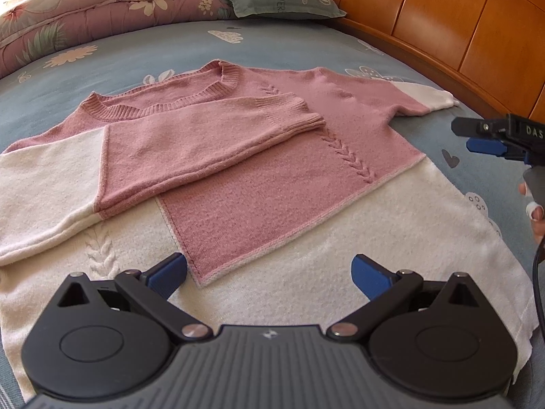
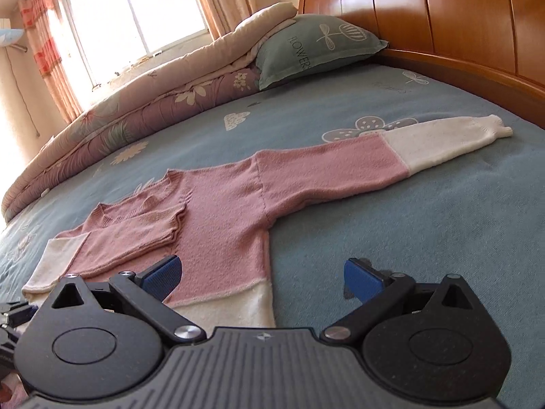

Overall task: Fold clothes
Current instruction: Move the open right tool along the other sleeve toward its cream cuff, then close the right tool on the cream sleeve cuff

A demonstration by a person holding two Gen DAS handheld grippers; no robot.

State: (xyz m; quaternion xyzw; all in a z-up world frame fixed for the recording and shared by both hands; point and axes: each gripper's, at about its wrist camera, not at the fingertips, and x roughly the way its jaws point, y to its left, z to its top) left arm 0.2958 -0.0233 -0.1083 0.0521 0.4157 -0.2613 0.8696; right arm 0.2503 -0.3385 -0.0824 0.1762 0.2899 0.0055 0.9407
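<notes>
**Sweater flat on bed, one sleeve folded, both claws released**

Pink and cream sweater (image 1: pixel 272 177) lies spread on the blue patterned bed sheet (image 1: pixel 143 54), filling the centre of the left wrist frame. One sleeve (image 1: pixel 190 143) is folded across the chest, cuff ending near the braided centre line. Other sleeve (image 2: pixel 357 160) is stretched straight out toward the upper right of the right wrist frame, cream cuff near the wooden headboard (image 2: pixel 442 17).

Left claw (image 1: pixel 269 274): released, nothing between the blue pads, hovering at bottom centre over the cream hem band, just below the pink panel's lower corner.

Right claw (image 2: pixel 262 277): released, empty, at bottom centre of its frame. It straddles the sweater's side edge: left pad over the pink body, right pad over bare sheet. In the left wrist view it shows at the right edge (image 1: pixel 477 136), beside the sweater's armpit, with a hand (image 1: pixel 534 211) below it.

Green pillow (image 2: pixel 316 47) and rolled quilt (image 2: pixel 136 102) sit well apart, at upper frame
</notes>
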